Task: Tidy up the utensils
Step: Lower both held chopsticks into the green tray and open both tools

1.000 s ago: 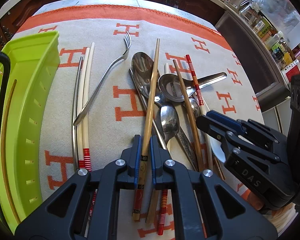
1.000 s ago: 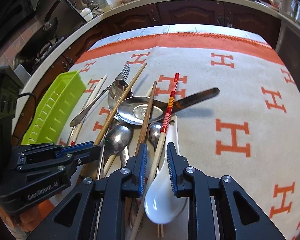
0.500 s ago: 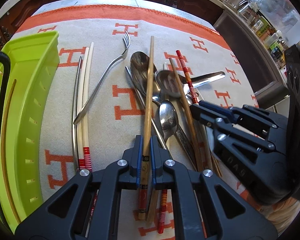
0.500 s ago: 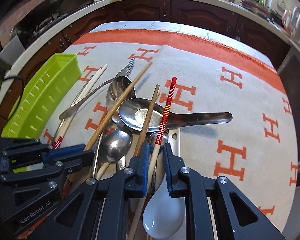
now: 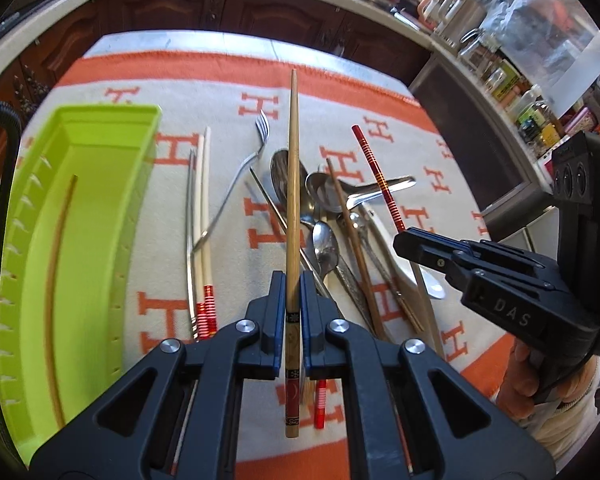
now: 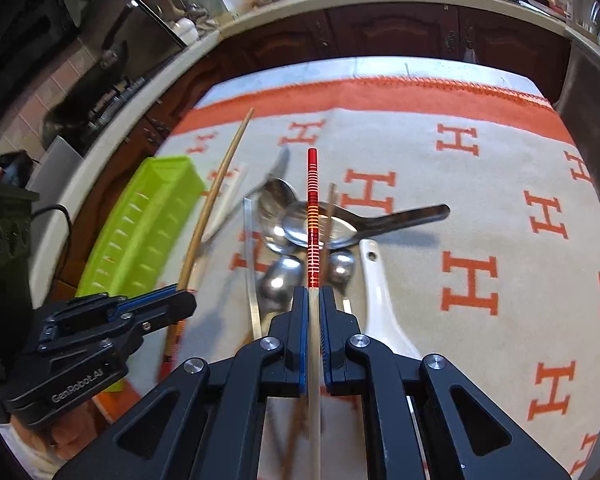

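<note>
My left gripper (image 5: pixel 292 292) is shut on a plain wooden chopstick (image 5: pixel 293 200), held off the cloth and pointing away from me. My right gripper (image 6: pixel 313 300) is shut on a cream chopstick with a red banded end (image 6: pixel 313 216), also lifted. Below them lies a heap of metal spoons (image 6: pixel 316 224), a white ceramic spoon (image 6: pixel 376 292), a brown chopstick (image 5: pixel 352 240) and a fork (image 5: pixel 236 188). In the left wrist view the right gripper (image 5: pixel 410 240) is at the right. In the right wrist view the left gripper (image 6: pixel 184 300) is at the left.
A lime green tray (image 5: pixel 80 200) stands at the left with one thin wooden chopstick (image 5: pixel 58 280) in it. Cream and metal chopsticks (image 5: pixel 202 220) lie between tray and fork. The cloth is cream with orange H marks (image 6: pixel 468 280). Dark cabinets and a cluttered counter ring the table.
My right gripper has closed on the red-banded chopstick. Both grippers have risen from the heap, each lifting its chopstick clear of the spoons.
</note>
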`<state>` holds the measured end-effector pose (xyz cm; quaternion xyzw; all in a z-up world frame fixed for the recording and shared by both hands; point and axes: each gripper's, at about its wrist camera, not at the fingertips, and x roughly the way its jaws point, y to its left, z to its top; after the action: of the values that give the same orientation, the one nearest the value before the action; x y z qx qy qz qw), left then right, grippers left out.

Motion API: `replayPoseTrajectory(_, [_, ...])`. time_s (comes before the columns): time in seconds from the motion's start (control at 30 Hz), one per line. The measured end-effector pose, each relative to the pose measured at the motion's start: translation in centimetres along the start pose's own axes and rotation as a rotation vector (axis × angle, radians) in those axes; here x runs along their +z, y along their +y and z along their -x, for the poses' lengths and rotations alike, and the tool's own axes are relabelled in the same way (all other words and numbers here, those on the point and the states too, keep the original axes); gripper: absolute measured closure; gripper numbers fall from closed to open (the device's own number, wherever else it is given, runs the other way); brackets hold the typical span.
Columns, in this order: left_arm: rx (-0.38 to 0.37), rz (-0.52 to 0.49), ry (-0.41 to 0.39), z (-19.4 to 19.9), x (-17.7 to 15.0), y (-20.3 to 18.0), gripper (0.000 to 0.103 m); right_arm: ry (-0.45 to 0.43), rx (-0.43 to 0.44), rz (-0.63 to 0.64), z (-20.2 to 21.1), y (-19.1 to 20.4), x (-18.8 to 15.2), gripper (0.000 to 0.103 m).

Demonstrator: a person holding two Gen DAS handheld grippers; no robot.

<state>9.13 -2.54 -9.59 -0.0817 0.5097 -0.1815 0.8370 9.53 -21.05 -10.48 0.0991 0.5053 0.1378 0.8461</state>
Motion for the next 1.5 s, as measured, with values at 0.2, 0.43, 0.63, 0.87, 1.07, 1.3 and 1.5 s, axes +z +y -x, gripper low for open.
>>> replayPoseTrajectory(0.2, [0.029,-0.027,-0.087,5.4,-0.3,0.8,0.098,-0.038,0.103,-0.029,3.1,3.2,0.8,0.098])
replayPoseTrajectory(0.43, [0.151,-0.032,-0.158,11.1,-0.8,4.9,0.098,-0.026,0.190,-0.096,3.1,9.0,2.8,0.098])
replayPoseTrajectory(0.63, [0.189,0.018,-0.148,12.4,-1.5,10.2,0.098,0.013,0.226,-0.134,0.3,14.4,4.3,0.098])
replayPoseTrajectory(0.87, [0.182,0.049,-0.067,9.9,-2.7,14.2,0.098,0.070,0.215,-0.178,-4.5,18.9,4.8,0.098])
replayPoseTrajectory(1.07, [0.193,0.058,-0.060,9.3,-3.1,15.2,0.098,0.117,0.177,-0.176,-8.1,20.1,4.6,0.097])
replayPoseTrajectory(1.3, [0.187,0.063,-0.048,9.3,-2.8,15.2,0.098,0.118,0.137,-0.123,-9.5,21.1,4.2,0.080])
replayPoseTrajectory(1.5, [0.181,0.055,-0.048,9.3,-2.9,14.6,0.098,0.094,0.111,-0.077,-8.3,20.6,3.8,0.076])
